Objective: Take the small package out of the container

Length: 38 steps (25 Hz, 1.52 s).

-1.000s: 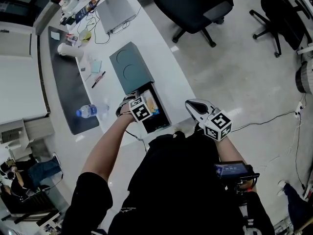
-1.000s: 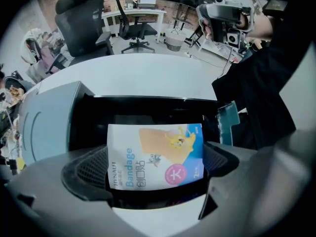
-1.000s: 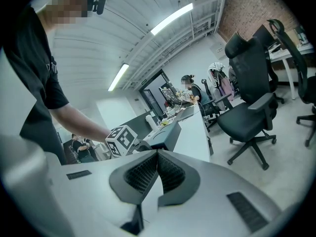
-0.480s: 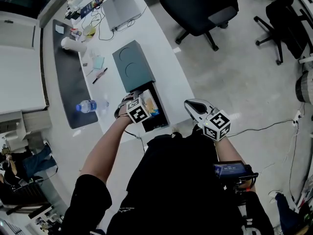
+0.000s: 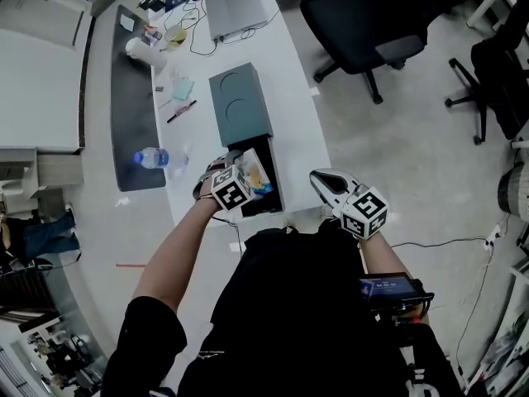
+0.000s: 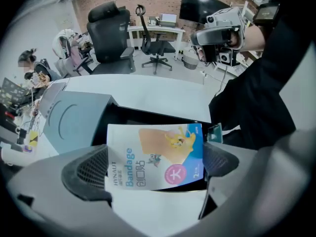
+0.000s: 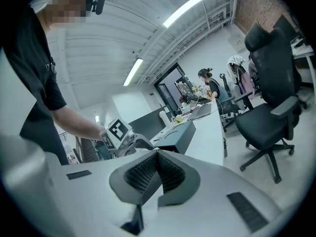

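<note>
Left tool is clamped on the small package, one jaw on each side edge. The package is flat, white and blue, with an orange cartoon figure and "Bandage" printed along it.

In the head view the left tool holds the package over the open black end of the container. The container is a long grey-teal box with two circle outlines on its lid, lying on the white tabletop. In the left gripper view the container sits behind and left of the package, and the dark opening shows around the package's top and right edges. I cannot tell whether the package is clear of the rim.

Right tool has its jaws pressed together with nothing between them. In the head view the right tool hangs off the tabletop edge, to the right of the container, above the floor.

Also on the tabletop:
- water bottle lying on a black mat, left of the container
- laptop at the far end

An office chair stands on the floor.
</note>
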### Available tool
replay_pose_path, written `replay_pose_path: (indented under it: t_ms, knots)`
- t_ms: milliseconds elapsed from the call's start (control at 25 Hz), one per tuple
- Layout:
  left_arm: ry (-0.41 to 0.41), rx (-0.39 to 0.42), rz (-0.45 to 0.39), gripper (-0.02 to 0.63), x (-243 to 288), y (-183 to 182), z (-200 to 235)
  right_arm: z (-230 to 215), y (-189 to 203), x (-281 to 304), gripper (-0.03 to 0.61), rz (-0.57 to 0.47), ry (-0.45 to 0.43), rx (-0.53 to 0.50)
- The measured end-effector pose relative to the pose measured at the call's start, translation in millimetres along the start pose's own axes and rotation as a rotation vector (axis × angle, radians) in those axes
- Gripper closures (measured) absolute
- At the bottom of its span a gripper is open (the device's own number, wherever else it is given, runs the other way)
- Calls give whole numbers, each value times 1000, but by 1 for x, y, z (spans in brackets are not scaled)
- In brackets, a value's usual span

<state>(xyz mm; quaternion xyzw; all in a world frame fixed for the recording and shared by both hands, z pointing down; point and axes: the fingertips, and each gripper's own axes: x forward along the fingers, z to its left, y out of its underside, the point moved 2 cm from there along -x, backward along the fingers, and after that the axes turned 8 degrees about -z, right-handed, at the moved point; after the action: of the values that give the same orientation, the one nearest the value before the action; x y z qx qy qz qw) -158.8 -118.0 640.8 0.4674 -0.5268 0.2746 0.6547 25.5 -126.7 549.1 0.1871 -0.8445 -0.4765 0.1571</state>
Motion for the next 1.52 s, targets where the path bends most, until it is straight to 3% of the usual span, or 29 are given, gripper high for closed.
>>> replay_pose_path:
  t_ms: [720, 1160, 1520]
  knots:
    - [-218, -236, -184, 32, -42, -14, -5, -3, -17, 13, 552, 86, -199, -45]
    - [-371, -392, -354, 32, -60, -7, -10, 3, -15, 26, 552, 115, -254, -105]
    - [-477, -512, -523, 32, -97, 10, -30, 25, -15, 25, 552, 113, -232, -143]
